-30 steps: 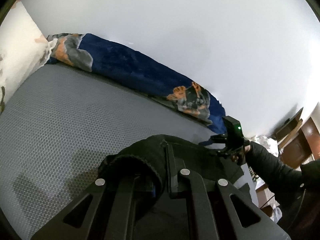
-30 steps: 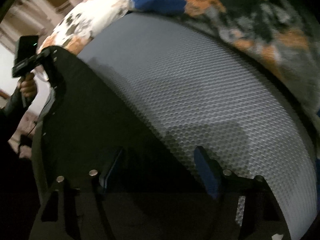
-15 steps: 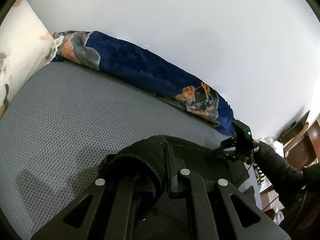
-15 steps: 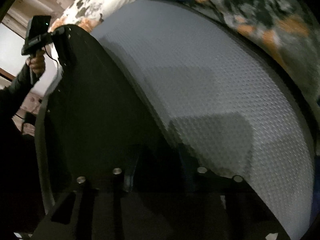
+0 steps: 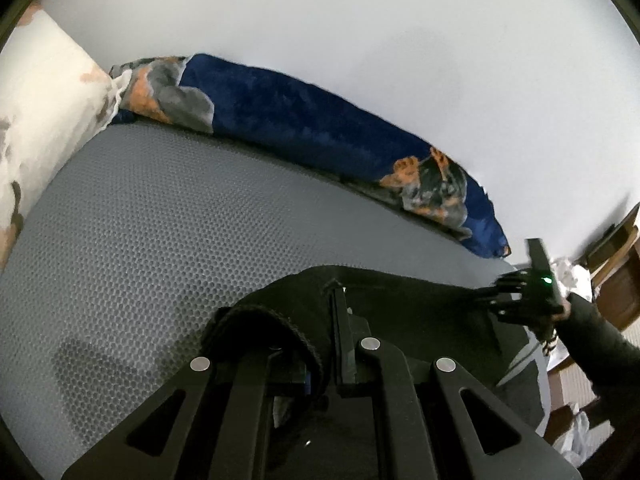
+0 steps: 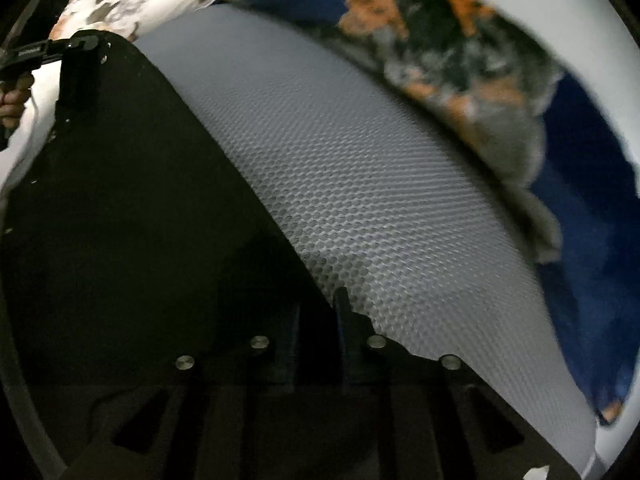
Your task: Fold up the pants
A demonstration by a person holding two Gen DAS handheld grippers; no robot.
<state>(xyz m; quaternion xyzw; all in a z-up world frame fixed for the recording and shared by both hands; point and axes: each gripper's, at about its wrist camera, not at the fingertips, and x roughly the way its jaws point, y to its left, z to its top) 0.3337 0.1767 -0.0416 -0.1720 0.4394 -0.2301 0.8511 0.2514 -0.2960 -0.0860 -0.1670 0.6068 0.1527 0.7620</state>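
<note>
Black pants [image 5: 400, 300] stretch taut above the grey honeycomb mattress [image 5: 140, 232], one edge bunched and pinched between the left gripper's [image 5: 320, 344] jaws, the opposite edge pinched in the right gripper's [image 6: 316, 312] nearly closed jaws, blue blanket [image 5: 320, 128] beyond.

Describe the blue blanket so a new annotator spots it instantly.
Start at the grey honeycomb-textured mattress. Along its far edge, against the white wall, lies the rolled blue blanket. It alone is navy plush with orange-and-grey prints, unlike the cream pillow or black pants.

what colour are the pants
Black pants, shown best in the left wrist view.
</note>
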